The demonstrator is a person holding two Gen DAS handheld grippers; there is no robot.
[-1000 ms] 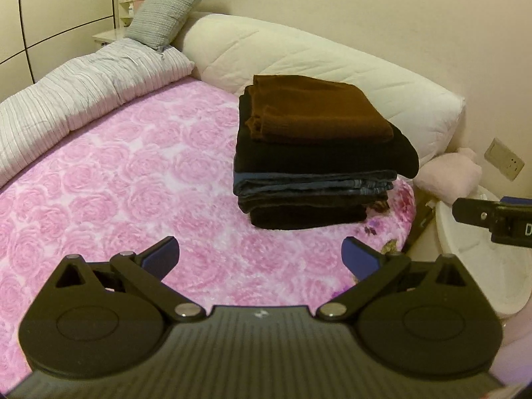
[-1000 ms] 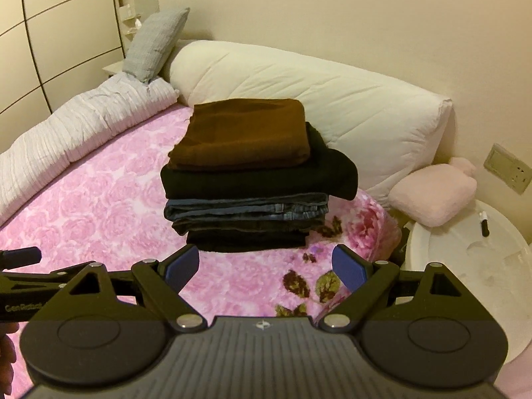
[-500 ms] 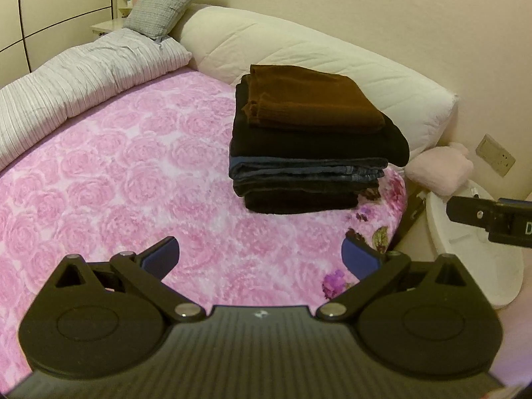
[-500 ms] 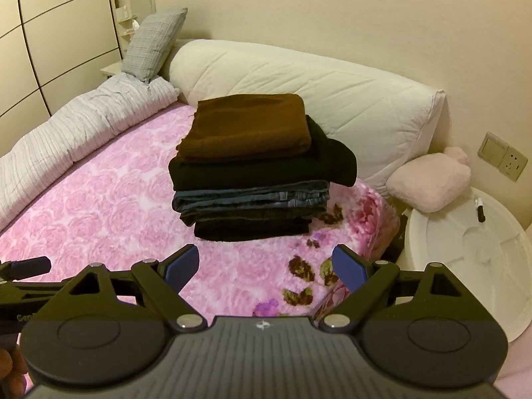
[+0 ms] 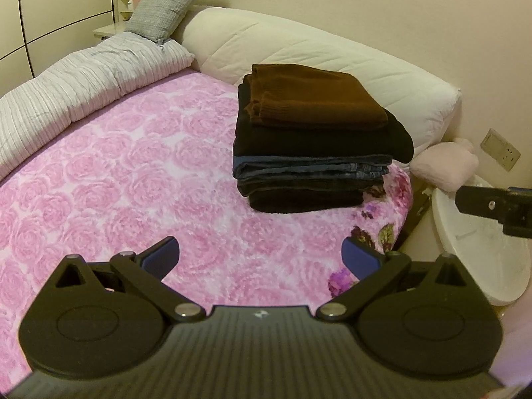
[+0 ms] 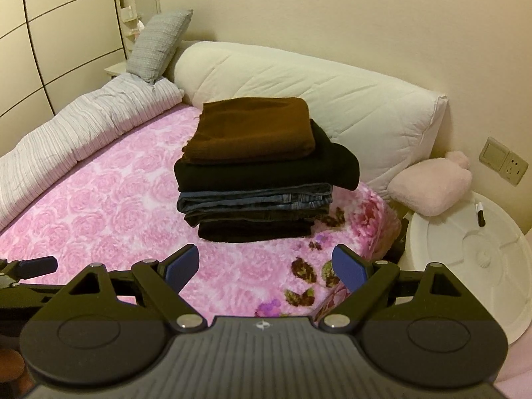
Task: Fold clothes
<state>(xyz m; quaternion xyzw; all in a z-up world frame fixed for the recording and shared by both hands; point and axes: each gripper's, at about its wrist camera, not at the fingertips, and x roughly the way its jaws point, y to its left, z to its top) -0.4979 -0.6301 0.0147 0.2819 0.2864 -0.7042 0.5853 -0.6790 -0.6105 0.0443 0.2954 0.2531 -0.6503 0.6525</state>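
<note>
The bed (image 5: 126,179) with the pink rose cover was the biggest thing I saw, and the pile of folded clothes (image 5: 316,143) sat on it near the far right edge, just in front of the long white pillow (image 5: 332,56). I thought the whole pile would be soft and floppy and a bit heavy, so I would take hold low down on both short ends, under the bottom black piece. The pile's long way ran left to right across my view, with the folded edges facing me. The brown sweater (image 6: 249,129) lay flat on top; it looked light and easy to slip off. My left gripper (image 5: 261,257) was spread wide and held nothing. My right gripper (image 6: 266,264) was wide too, and empty, well apart from the pile.
</note>
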